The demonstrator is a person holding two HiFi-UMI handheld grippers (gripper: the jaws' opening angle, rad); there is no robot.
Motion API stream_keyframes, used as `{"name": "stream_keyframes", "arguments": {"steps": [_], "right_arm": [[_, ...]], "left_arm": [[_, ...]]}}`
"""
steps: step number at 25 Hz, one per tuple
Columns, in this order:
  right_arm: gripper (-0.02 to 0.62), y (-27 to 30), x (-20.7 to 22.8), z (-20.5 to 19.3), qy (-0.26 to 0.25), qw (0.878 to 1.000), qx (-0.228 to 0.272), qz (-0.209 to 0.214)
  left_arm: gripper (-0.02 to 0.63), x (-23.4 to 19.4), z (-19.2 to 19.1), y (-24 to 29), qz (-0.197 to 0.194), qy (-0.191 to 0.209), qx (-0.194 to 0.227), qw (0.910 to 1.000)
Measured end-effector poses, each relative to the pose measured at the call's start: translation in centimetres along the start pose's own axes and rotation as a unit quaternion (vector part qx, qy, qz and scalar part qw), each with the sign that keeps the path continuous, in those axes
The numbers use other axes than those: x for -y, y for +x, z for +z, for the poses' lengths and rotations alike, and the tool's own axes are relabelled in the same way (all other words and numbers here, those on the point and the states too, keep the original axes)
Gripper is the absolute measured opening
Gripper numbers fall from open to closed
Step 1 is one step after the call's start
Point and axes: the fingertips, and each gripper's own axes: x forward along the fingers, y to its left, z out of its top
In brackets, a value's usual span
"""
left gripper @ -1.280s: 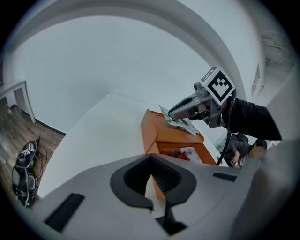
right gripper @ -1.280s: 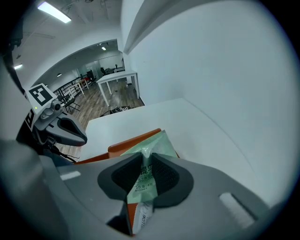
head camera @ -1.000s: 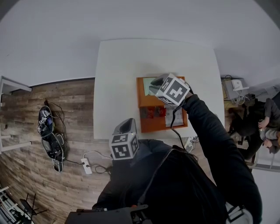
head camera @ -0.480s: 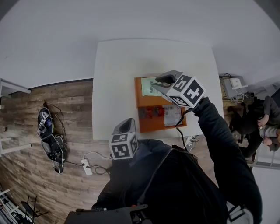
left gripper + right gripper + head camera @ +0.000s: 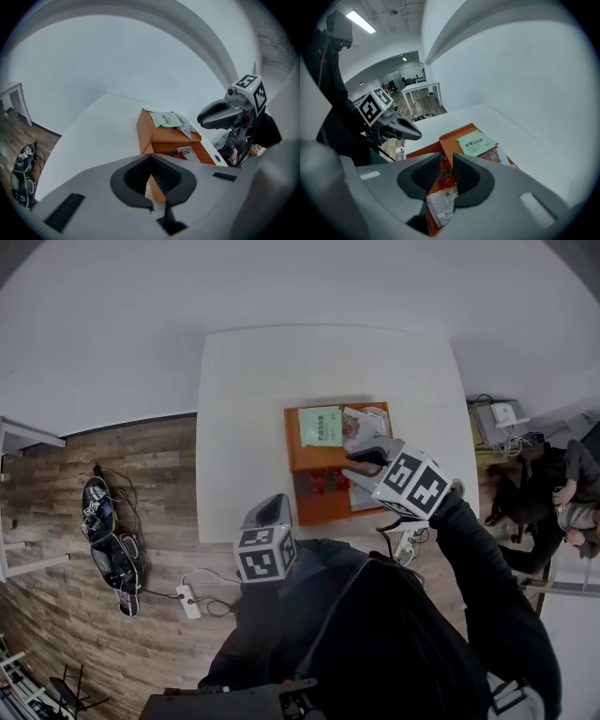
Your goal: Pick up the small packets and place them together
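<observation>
An orange tray stands on the white table. On its raised far part, a green packet and a white and red packet lie side by side. Red packets and a white barcode packet lie in its lower near part. My right gripper hangs over that near part. Its jaws have just been opening and stand open, with the packets showing below the gap and nothing pinched. My left gripper hangs at the table's near edge, short of the tray, shut and empty.
Beyond the table's right edge are boxes with cables and a seated person. Shoes and a power strip lie on the wooden floor at the left. The table's far half is bare white surface.
My right gripper has drawn back from over the tray's far raised part to its near right part. The white and red packet now shows beside the green one. The left gripper kept still.
</observation>
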Motion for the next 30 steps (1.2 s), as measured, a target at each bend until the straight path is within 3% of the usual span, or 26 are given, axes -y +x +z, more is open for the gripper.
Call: {"name": "stream_keyframes", "arguments": {"steps": [6,15,18,30], "right_arm": [[0.084,2.5,-2.4,-3.9,0.020,0.999,-0.041,0.016],[0.134,6.8,-2.0,-7.4,0.046,0.995,-0.085,0.012],[0.163,8.0,-2.0,-8.1,0.045,0.994,-0.096,0.007],[0.163,9.8,-1.9,-9.6,-0.005,0.990,-0.140,-0.028]], "left_arm": [[-0.002,-0.1,-0.2,-0.1,0.001,-0.002,-0.002,1.0000],[-0.002,-0.6,-0.3,-0.2,0.009,-0.010,-0.004,0.9999],[-0.002,-0.6,-0.4,-0.3,0.010,-0.011,-0.004,0.9999],[-0.002,-0.8,-0.6,-0.4,0.011,-0.013,-0.005,0.9998]]}}
